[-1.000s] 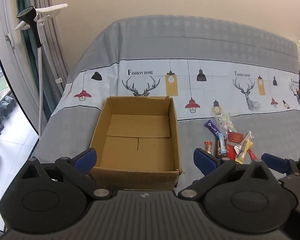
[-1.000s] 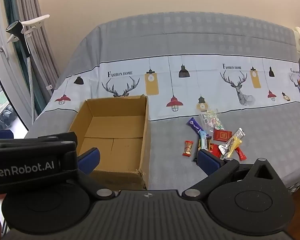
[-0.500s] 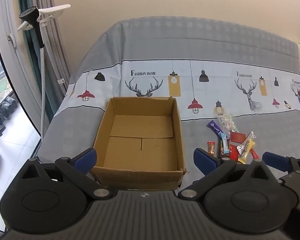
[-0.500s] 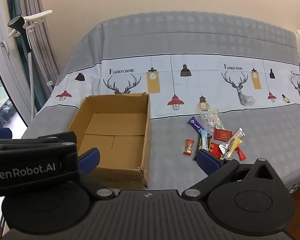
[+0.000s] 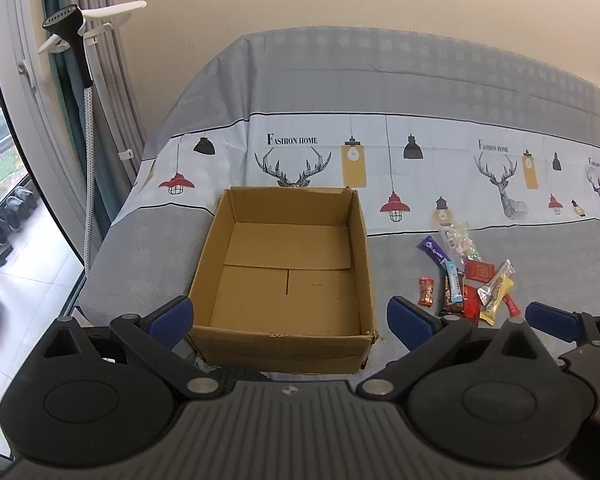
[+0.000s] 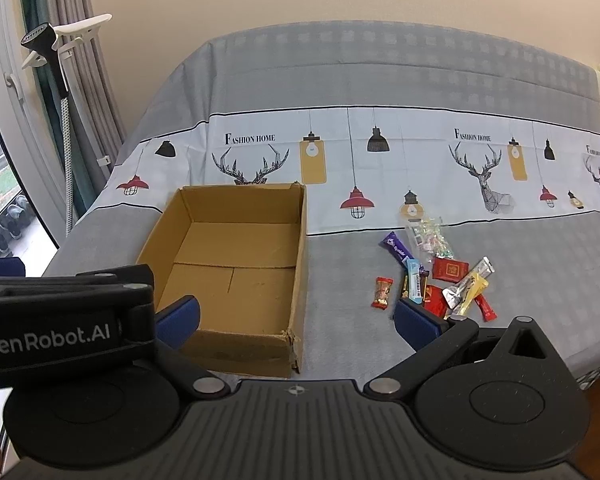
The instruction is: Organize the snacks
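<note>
An empty open cardboard box (image 5: 288, 280) (image 6: 236, 276) sits on a bed near its front edge. To the box's right lies a small pile of wrapped snacks (image 5: 468, 276) (image 6: 440, 276): a purple bar (image 6: 396, 246), a red candy (image 6: 383, 292), a red packet (image 6: 450, 269), a yellow sachet and others. My left gripper (image 5: 288, 316) hangs open in front of the box, nothing between its blue pads. My right gripper (image 6: 296, 320) is open too, held short of the box and the snacks. The left gripper's body (image 6: 60, 320) shows at the left of the right wrist view.
The bed cover (image 5: 420, 152) (image 6: 380, 140) is grey with a white band of deer and lamp prints. A garment steamer on a stand (image 5: 76, 40) and curtains stand at the left by a window. Floor tiles and shoes lie beyond the bed's left edge.
Both grippers have drifted slightly left and back, so the box and snacks sit a little further right and lower in each view. Nothing was grasped.
</note>
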Demonstrator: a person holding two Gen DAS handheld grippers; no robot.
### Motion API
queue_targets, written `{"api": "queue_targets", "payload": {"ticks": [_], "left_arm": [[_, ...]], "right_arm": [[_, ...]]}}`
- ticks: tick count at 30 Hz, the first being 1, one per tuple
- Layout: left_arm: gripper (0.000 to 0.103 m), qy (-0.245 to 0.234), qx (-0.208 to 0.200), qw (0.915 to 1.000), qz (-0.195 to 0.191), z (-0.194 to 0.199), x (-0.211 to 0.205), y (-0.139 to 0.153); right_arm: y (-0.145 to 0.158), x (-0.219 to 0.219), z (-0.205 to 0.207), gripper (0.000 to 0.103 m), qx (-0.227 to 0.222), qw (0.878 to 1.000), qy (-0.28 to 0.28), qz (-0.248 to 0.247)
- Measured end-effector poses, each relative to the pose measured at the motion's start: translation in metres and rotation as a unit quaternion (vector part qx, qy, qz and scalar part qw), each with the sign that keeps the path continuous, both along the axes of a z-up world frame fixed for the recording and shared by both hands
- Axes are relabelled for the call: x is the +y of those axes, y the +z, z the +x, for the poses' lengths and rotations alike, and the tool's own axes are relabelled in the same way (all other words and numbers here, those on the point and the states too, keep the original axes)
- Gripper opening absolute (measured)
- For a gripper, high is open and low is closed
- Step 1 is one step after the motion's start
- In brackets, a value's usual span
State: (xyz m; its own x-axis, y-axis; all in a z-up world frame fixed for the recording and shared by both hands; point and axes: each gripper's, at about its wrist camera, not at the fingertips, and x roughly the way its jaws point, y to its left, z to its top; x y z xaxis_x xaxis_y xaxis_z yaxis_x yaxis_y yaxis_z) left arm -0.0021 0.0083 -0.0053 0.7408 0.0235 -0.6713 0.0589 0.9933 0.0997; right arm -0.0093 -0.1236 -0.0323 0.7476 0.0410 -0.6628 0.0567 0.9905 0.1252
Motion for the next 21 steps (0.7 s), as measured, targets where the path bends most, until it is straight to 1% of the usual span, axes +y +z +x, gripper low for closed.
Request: {"api": "queue_targets", "payload": {"ticks": [21], "left_arm": [[0.103,-0.003,0.006,1.0,0.001,0.0012,-0.0031,-0.0011]], "right_arm": [[0.0002,-0.0014,0.0018,0.102,0.003,1.0,0.0,-0.002]]}}
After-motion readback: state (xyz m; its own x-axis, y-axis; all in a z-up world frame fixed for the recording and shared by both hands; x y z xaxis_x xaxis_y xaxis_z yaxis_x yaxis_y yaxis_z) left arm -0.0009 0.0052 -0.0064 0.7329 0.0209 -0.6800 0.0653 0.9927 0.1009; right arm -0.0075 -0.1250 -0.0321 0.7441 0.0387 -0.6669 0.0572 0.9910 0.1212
